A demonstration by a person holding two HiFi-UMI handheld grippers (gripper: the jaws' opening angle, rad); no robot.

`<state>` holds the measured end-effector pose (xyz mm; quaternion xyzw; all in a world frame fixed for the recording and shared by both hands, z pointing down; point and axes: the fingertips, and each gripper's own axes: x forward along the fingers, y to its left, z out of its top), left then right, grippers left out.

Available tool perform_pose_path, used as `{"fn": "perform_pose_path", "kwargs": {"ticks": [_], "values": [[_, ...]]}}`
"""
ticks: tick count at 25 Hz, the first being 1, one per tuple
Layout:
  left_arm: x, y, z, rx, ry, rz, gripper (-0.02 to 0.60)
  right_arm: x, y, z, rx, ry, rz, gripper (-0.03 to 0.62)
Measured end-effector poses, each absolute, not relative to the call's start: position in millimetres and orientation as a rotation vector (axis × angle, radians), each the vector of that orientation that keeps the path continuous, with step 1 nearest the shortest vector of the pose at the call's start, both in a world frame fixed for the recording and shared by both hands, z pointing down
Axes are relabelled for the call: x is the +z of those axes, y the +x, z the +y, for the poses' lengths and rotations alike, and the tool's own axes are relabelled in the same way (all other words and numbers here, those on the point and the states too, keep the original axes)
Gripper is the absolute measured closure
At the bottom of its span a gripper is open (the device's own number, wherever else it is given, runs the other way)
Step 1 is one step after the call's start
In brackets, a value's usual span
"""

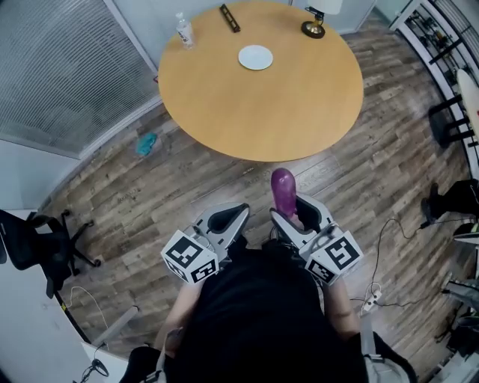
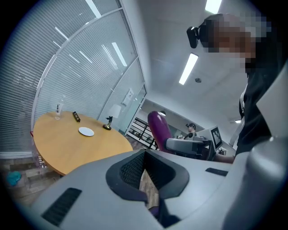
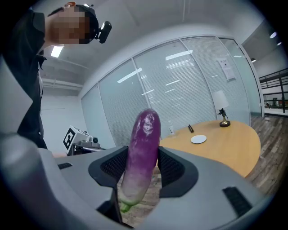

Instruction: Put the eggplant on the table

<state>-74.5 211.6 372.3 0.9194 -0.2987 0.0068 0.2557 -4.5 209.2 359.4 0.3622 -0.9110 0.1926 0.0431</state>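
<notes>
The eggplant [image 3: 141, 152] sat clamped between the right gripper's [image 1: 293, 211] jaws, with its green stem end back in the gripper and its purple tip sticking out past them. It was held over the floor [image 1: 150, 194], just short of the table's [image 1: 262, 112] near edge. The left gripper [image 1: 226, 221] hung beside it, its jaws a narrow slit apart with only floor between, while beyond that edge the round top lay bare, a plate [image 1: 255, 57], bottle [image 1: 184, 30], dark bar [image 1: 229, 18] and small lamp [image 1: 313, 28] all near the far rim.
</notes>
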Motion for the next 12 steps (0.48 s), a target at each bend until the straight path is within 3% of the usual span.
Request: {"fn": "perform_pose_path", "kwargs": {"ticks": [12], "values": [[365, -182, 177, -0.035, 2.52, -0.877, 0.569, 351, -105, 170, 0.544, 1.074, -2.802, 0.379]]}}
